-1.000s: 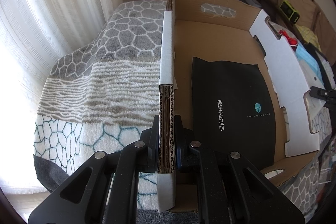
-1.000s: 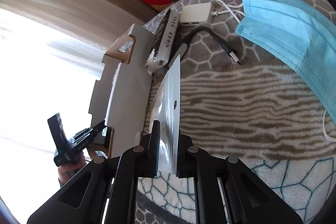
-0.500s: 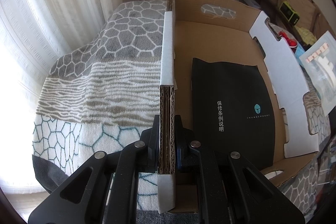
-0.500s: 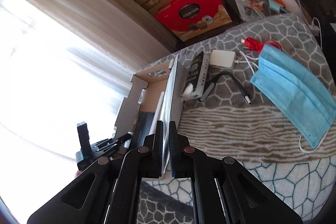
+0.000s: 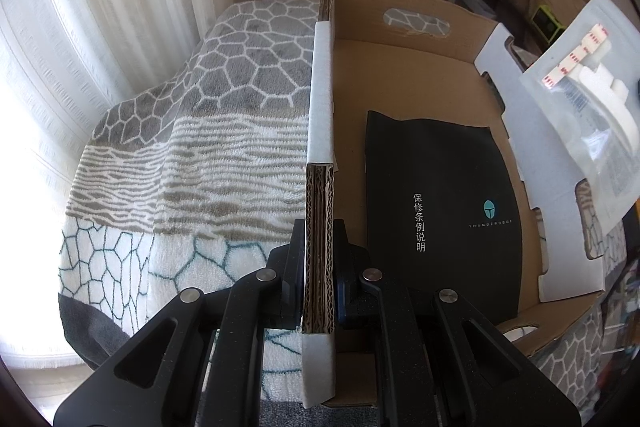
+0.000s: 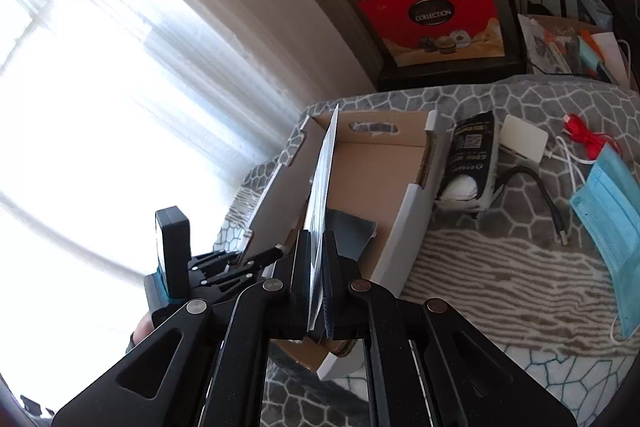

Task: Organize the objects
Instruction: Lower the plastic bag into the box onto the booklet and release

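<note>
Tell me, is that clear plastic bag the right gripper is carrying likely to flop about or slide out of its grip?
The plastic bag looks thin and glossy, so it may be slippery. The right gripper pinches only its lower edge, yet it stands upright, perhaps stiffened by the white parts inside. It is probably light, and likely to sway when moved.

Blown-out daylight through the curtain [image 6: 100,75]; sharp pictures, fisheye-bent edges.

We see our right gripper [image 6: 318,287] clamping a flat clear packet [image 6: 322,187] edge-on above the open cardboard box [image 6: 408,215]. Right of the box, a black pouch [image 6: 472,155], white adapter [image 6: 524,143], black cable [image 6: 540,191], red cable [image 6: 588,135] and blue mask [image 6: 608,211] lie on the patterned blanket [image 6: 480,267].
</note>
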Action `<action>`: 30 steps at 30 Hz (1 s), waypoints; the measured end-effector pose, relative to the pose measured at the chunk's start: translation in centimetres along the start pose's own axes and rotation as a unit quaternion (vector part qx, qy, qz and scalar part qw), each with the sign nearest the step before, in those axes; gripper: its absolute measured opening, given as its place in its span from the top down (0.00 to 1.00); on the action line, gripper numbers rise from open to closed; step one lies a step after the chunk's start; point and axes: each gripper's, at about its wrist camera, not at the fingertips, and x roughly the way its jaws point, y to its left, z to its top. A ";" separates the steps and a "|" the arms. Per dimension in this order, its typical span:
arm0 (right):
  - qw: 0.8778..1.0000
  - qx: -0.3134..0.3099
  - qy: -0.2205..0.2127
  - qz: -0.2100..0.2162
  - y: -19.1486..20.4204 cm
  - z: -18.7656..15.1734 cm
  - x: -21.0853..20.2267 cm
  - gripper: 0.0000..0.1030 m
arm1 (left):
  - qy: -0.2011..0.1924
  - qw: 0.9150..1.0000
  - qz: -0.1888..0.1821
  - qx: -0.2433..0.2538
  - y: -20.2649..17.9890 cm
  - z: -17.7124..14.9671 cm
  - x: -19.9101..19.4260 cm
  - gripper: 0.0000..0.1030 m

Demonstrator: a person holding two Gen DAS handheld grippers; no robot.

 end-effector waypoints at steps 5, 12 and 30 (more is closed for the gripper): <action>0.999 -0.018 0.047 0.003 1.4 -0.9 4.2 0.96 | 0.000 1.000 0.000 0.000 -0.1 0.0 0.0 0.90; 0.996 -0.028 0.080 -0.035 0.9 -1.8 7.5 0.87 | 0.001 1.000 0.000 -0.001 -0.3 -0.1 0.0 0.90; 0.996 0.002 -0.009 -0.089 -4.1 -1.1 -2.6 0.68 | 0.001 1.000 0.001 0.000 -0.5 -0.3 -0.4 0.90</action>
